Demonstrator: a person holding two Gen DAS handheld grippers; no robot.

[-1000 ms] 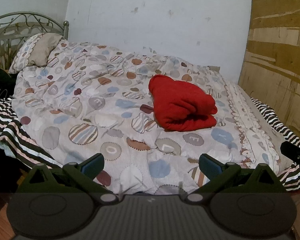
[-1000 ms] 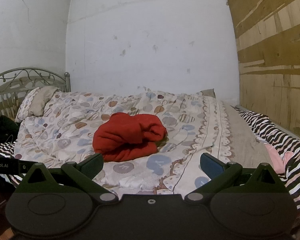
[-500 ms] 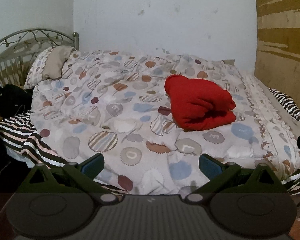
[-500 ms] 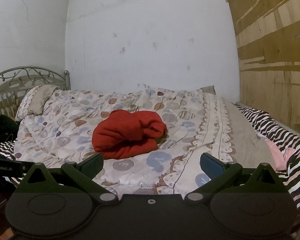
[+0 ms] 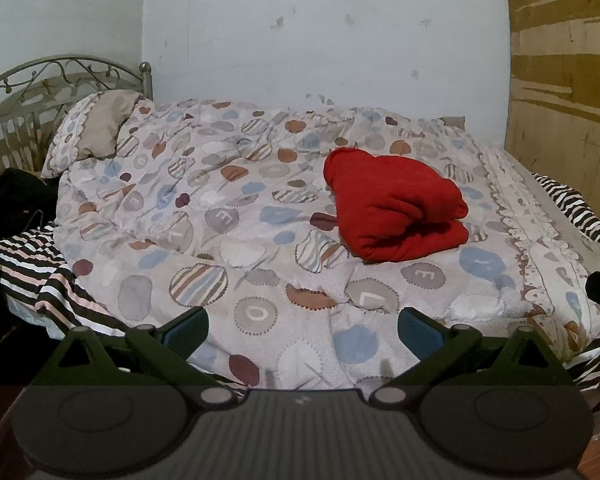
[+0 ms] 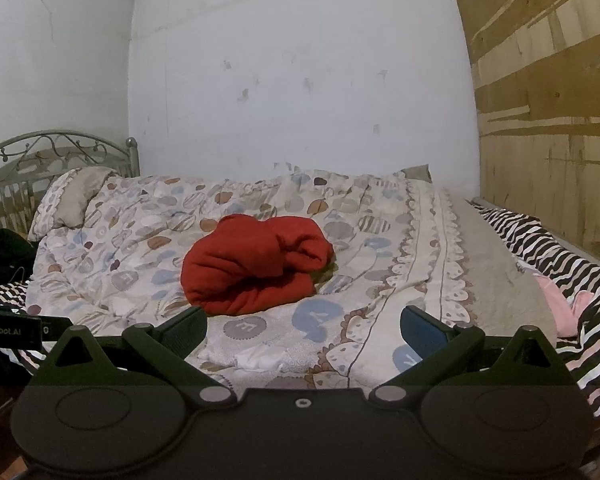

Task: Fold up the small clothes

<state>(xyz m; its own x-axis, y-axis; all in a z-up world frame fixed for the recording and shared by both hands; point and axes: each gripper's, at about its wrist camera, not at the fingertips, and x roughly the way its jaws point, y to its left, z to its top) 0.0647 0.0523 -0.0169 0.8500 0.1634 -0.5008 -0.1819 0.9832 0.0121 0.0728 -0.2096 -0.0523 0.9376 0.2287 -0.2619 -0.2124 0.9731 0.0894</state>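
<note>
Both tongs, left [image 5: 302, 330] and right [image 6: 303, 326], had drawn back from the folded red fleece garment [image 5: 394, 208], gaping wide and empty; it lay mid-quilt on the spotted bed quilt [image 5: 220, 240].

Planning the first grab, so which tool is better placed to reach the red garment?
Probably the right tool: the red garment sits just ahead of it, slightly to its left. From the left tool the garment lies farther off, up and to the right. Both are open and clear of the quilt.
</note>
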